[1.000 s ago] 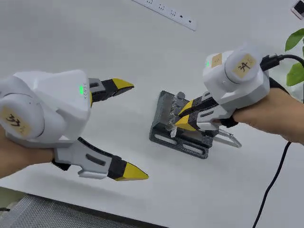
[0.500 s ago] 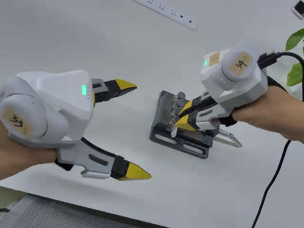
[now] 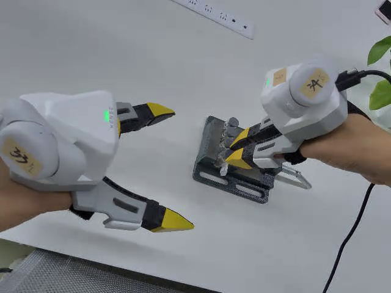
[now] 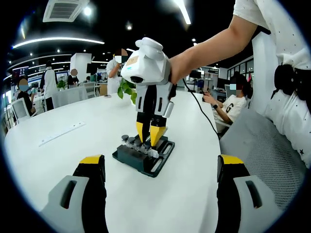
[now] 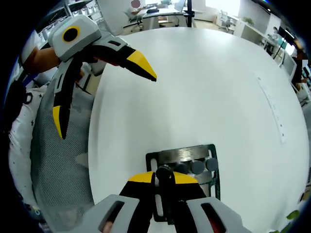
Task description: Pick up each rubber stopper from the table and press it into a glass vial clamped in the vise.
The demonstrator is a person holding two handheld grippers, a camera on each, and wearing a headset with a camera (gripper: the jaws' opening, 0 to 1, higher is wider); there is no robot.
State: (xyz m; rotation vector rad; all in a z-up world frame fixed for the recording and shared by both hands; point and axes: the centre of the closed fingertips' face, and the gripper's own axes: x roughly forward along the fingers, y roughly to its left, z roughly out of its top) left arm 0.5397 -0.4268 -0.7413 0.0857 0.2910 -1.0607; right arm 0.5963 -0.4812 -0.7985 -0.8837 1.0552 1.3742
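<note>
Right gripper with jaws pinched on a dark rubber stopper, above the vise, three more stoppers at its 3 o'clock in the right gripper view, left gripper with jaws wide apart, at the vise's 9 o'clock, over the white table

Left gripper agape, right gripper closed

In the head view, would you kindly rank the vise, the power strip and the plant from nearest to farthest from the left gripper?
1. vise, just right of the left gripper.
2. power strip, ahead, toward the back.
3. plant, at the far right edge.
</note>
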